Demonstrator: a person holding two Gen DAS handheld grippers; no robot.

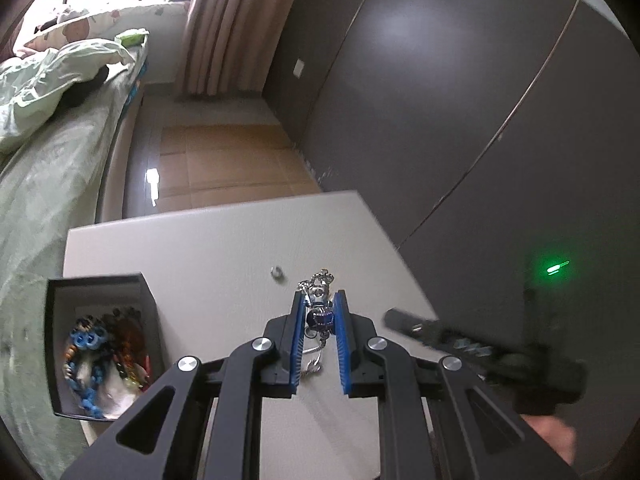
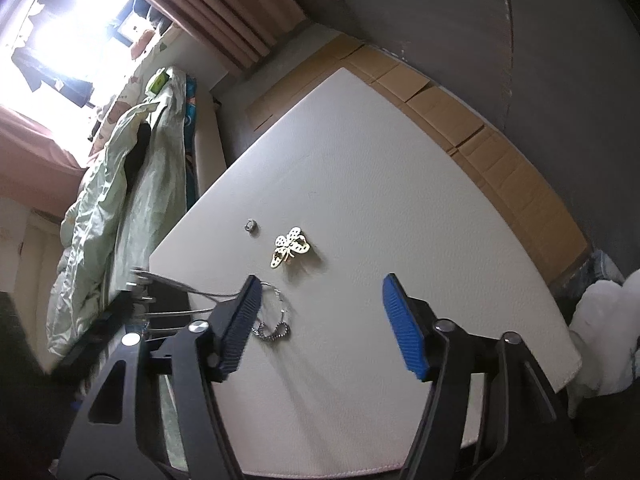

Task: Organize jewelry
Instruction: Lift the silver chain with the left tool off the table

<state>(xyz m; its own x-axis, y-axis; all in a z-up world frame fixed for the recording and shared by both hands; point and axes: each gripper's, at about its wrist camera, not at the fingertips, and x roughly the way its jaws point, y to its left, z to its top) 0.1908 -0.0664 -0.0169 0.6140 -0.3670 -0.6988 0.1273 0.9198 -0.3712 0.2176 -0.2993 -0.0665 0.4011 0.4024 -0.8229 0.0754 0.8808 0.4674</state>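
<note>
my left gripper (image 1: 318, 316) pinches the silver chain necklace with dark pendant (image 1: 320, 318) just above the tabletop (image 1: 200, 248) to carry it to the jewelry box (image 1: 100, 344), right gripper (image 2: 320, 320) spread wide, empty, near the butterfly brooch (image 2: 290, 246).

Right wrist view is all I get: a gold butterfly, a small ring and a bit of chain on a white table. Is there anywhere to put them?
Observer: Yes. The left wrist view shows an open dark box at the left side of the table.
Operator: Is it empty?
Observer: No, it already holds beaded pieces, blue beads among them.
Operator: And is that chain lying loose?
Observer: No. The left gripper is closed on the necklace, with its purple pendant between the blue pads.
</note>
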